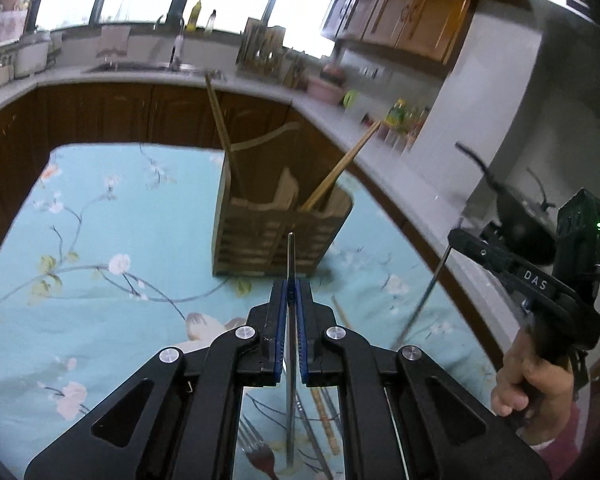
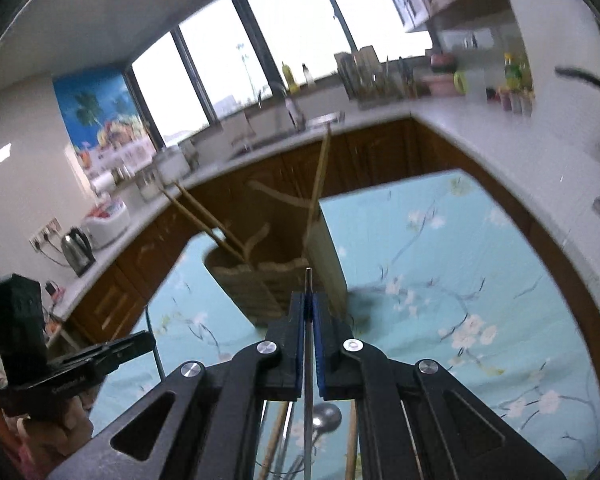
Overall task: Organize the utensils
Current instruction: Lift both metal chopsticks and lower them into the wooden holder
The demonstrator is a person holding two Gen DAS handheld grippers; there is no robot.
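Where the two views begin, nearest the lens, the left gripper (image 1: 291, 300) has its blue-padded fingers (image 1: 278, 320) pressed nearly together on a slim flat metal utensil handle (image 1: 291, 256). Long axis runs straight ahead along the fingers, tip toward the wooden holder, tail hanging below toward the cloth.

Beneath it on the tabletop: a metal fork with reddish tines (image 1: 256, 450), tines pointing away from the holder, and a loose bamboo chopstick (image 1: 325, 420) lying lengthwise.

Right gripper (image 2: 308, 304): fingers (image 2: 298, 320) likewise narrowed, clamping a thin silvery metal rod-like utensil (image 2: 308, 280). Axis along the fingers, its end aimed at the holder. Under it a round steel spoon bowl (image 2: 326, 416) lies on the cloth. Seen from the left view, the right gripper's side carries the lettering "DAS" (image 1: 535, 279), and a hand (image 1: 524, 376) grips its handle.

Tabletop covering: turquoise cloth with white blossom print (image 1: 112, 220).

Mid-distance, standing on the cloth: slatted wooden utensil holder with compartments (image 1: 276, 232), upright, carrying bamboo chopsticks (image 1: 342, 168) that lean outward, upper ends raised.

Farther off: grey kitchen counter (image 1: 380, 148), steel electric kettle (image 2: 77, 249), bottles by the window (image 1: 194, 14). Labels there are too blurred to read.
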